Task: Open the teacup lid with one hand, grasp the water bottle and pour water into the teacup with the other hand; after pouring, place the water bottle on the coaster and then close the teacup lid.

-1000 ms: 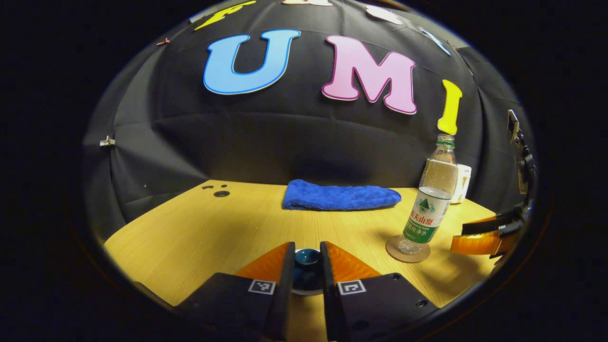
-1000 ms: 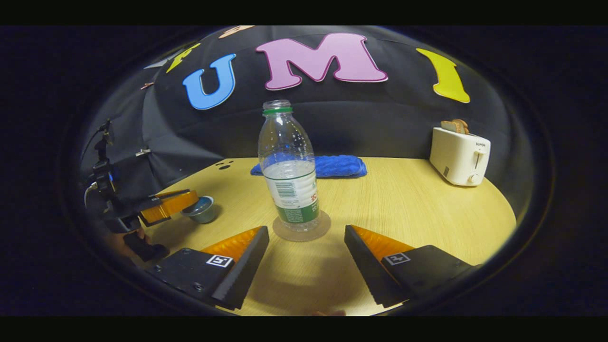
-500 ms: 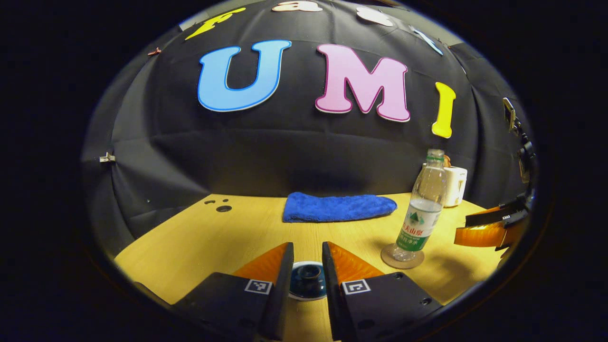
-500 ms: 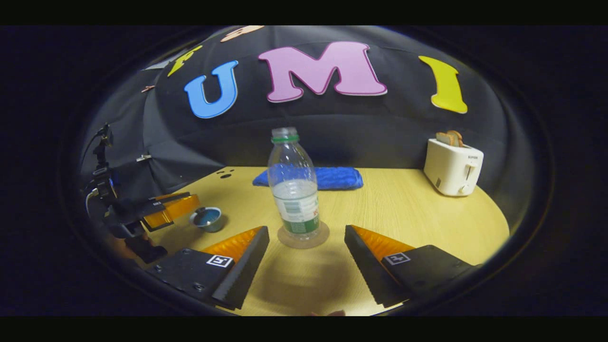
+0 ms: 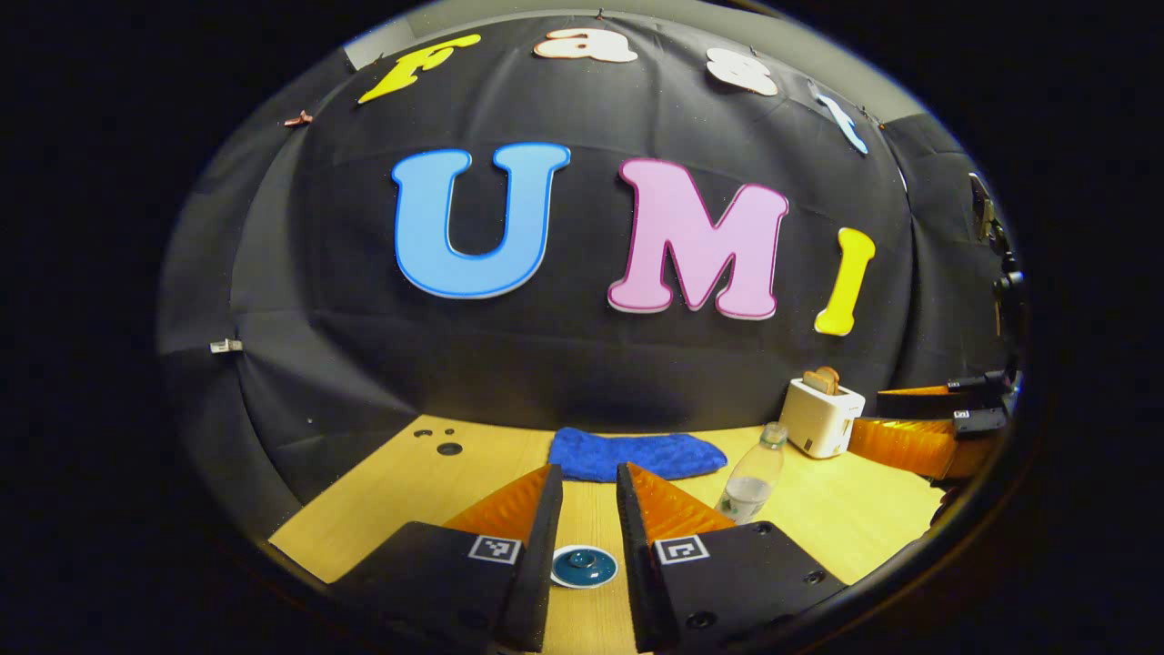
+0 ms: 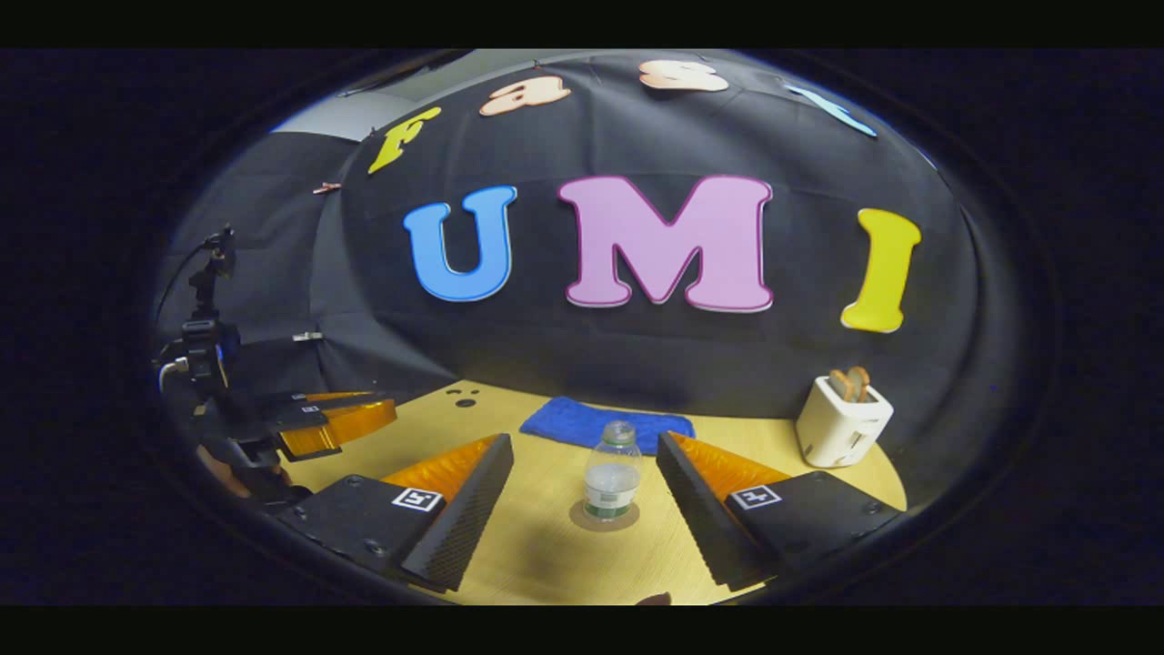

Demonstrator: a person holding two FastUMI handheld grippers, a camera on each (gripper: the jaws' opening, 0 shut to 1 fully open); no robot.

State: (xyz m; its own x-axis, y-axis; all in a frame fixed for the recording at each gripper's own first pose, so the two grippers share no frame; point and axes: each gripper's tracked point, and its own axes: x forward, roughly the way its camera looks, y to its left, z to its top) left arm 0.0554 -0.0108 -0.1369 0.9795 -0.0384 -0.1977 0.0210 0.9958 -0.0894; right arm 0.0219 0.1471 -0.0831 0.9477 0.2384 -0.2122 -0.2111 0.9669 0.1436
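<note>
The teacup stands on the wooden table with its dark blue lid on, seen from above, well below my left gripper. That gripper's fingers stand a narrow gap apart with nothing between them. The water bottle, clear, with a green label and no cap, stands upright on the round coaster. My right gripper hangs wide open above and in front of it, touching nothing. The bottle also shows to the right in the left gripper view.
A blue cloth lies folded at the back of the table. A white toaster with bread in it stands at the back right. The left gripper shows at the left edge of the right gripper view, and the right gripper at the right edge of the left gripper view.
Both grippers have lifted up and back from the table. The lidded teacup has dropped away below the left fingers. The bottle stays on the coaster, now farther from the right gripper.
</note>
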